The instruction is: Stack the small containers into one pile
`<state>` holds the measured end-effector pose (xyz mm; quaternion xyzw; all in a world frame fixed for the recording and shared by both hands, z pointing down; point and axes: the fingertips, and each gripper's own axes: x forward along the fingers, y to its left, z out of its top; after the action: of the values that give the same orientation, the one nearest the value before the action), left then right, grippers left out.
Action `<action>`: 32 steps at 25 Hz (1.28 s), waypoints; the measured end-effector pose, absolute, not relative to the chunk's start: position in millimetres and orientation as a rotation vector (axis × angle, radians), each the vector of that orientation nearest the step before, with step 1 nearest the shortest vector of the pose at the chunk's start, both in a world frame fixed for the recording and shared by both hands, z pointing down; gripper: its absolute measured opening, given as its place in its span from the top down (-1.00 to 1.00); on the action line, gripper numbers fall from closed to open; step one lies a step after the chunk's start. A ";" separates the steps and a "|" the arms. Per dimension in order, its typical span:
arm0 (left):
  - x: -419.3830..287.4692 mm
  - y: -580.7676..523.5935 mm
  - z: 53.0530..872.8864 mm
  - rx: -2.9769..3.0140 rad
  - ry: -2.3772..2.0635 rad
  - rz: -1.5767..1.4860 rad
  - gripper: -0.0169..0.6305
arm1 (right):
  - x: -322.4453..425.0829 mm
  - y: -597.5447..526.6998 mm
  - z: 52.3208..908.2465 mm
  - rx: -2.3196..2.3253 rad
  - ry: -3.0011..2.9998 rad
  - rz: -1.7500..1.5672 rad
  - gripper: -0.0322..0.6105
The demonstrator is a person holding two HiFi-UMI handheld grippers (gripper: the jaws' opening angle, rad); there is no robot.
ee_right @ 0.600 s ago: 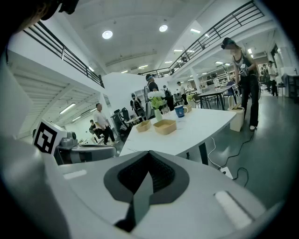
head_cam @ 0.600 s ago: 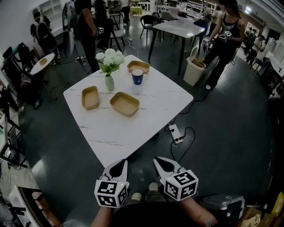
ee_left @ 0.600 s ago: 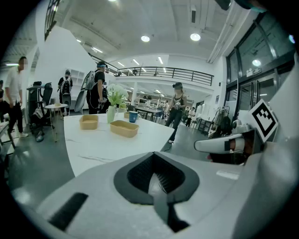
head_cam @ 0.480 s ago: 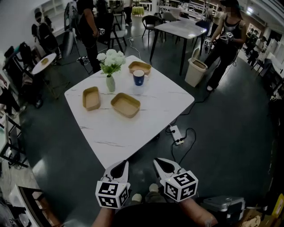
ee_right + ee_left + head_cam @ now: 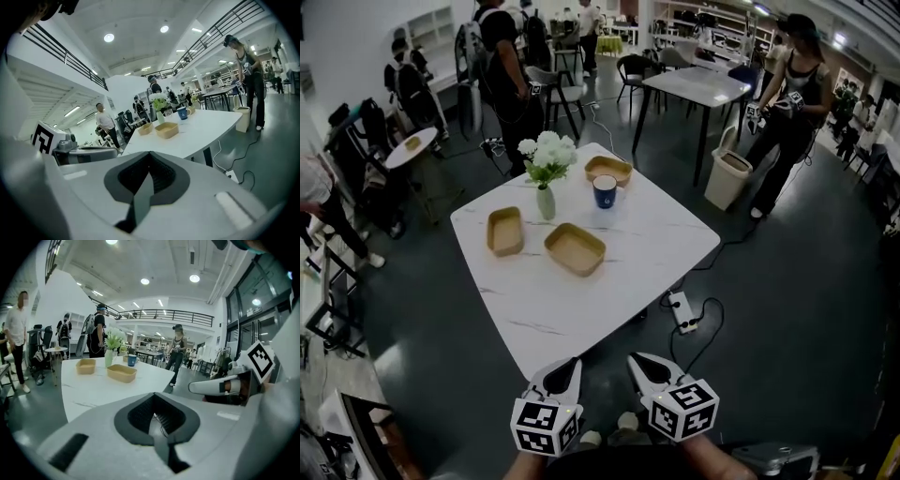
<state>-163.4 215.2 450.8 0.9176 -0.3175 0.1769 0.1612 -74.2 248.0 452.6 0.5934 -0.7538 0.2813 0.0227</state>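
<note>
— Where are the small containers?
— All three sit apart on the white table (image 5: pixel 609 272): one (image 5: pixel 505 232) left of the flower vase (image 5: pixel 546 202), one (image 5: pixel 575 248) in front of it, one (image 5: pixel 608 170) behind the blue mug (image 5: pixel 605 190).
— The tools?
— The left tool (image 5: pixel 573 363) and the right tool (image 5: pixel 636 358) are both closed and empty, short of the table.

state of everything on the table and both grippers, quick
left container: upright, empty, unstacked
middle container: upright, empty, unstacked
far container: upright, unstacked
blue mug: upright
vase: upright, holding flowers
left gripper: shut, empty
right gripper: shut, empty
</note>
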 end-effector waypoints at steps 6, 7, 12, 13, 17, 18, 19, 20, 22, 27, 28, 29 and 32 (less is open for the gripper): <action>-149.1 214.8 451.5 2.667 -0.928 0.542 0.96 | -70.1 241.8 451.6 1.770 -2.380 0.857 0.90; -147.6 214.6 452.5 2.656 -0.928 0.533 0.96 | -68.0 241.3 451.9 1.764 -2.380 0.852 0.90; -141.9 207.4 455.3 2.626 -0.969 0.503 0.96 | -56.8 238.0 452.3 1.733 -2.395 0.823 0.90; -140.3 206.2 456.0 2.622 -0.976 0.501 0.96 | -55.6 237.4 453.0 1.723 -2.398 0.822 0.90; -135.9 206.2 459.4 2.606 -0.982 0.525 0.96 | -55.0 236.7 453.7 1.689 -2.430 0.875 0.90; -134.4 206.0 460.1 2.604 -0.982 0.534 0.96 | -54.2 235.9 453.1 1.687 -2.437 0.887 0.91; -133.1 205.5 460.2 2.602 -0.983 0.539 0.96 | -53.2 234.6 453.0 1.686 -2.439 0.890 0.91; -132.4 204.4 459.5 2.600 -0.986 0.541 0.96 | -52.6 233.0 453.5 1.682 -2.436 0.886 0.90; -133.7 200.7 457.1 2.597 -1.003 0.544 0.96 | -54.0 229.0 455.5 1.661 -2.434 0.884 0.90; -137.6 178.3 458.7 2.591 -1.029 0.550 0.96 | -56.6 208.4 459.9 1.602 -2.450 0.876 0.91; -137.8 173.3 459.0 2.590 -1.032 0.548 0.96 | -56.7 203.1 459.6 1.589 -2.453 0.871 0.91; -137.9 168.1 458.8 2.591 -1.034 0.547 0.96 | -57.2 197.6 458.0 1.575 -2.458 0.865 0.90; -137.0 149.0 455.8 2.596 -1.043 0.550 0.96 | -60.2 180.3 450.7 1.531 -2.476 0.832 0.91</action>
<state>-137.0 149.0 455.8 0.9009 -0.3618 0.1910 0.1448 -60.2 180.3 450.7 0.5049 -0.8164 0.2745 0.0569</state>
